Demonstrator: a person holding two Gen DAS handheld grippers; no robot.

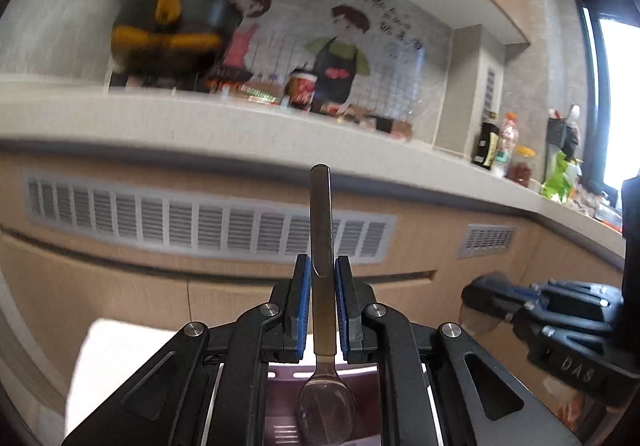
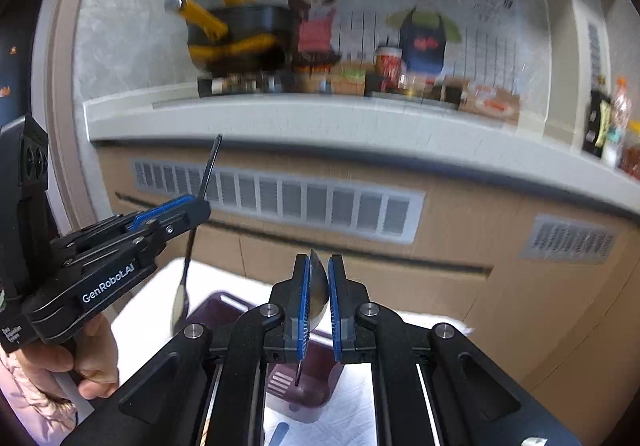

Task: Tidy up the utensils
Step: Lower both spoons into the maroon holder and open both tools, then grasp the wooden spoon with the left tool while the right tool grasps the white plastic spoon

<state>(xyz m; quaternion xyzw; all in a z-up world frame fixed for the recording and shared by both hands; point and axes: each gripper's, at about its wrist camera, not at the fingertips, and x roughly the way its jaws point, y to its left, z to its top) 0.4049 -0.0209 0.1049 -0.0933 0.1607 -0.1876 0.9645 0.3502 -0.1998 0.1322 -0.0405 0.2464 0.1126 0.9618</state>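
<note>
Low centre of each wrist view, your left gripper (image 1: 322,278) pinches a spoon (image 1: 321,230) by its handle, bowl toward you; your right gripper (image 2: 318,278) pinches a second spoon (image 2: 318,292) by its bowl. Below sits a purple bin (image 2: 308,386); the counter (image 2: 280,118) crosses beyond.

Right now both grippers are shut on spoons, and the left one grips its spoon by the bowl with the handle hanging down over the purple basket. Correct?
Not quite. The left gripper grips its spoon by the handle, with the bowl hanging toward the purple basket; the left wrist view shows it. The right gripper is the one clamped on a spoon bowl.
</note>
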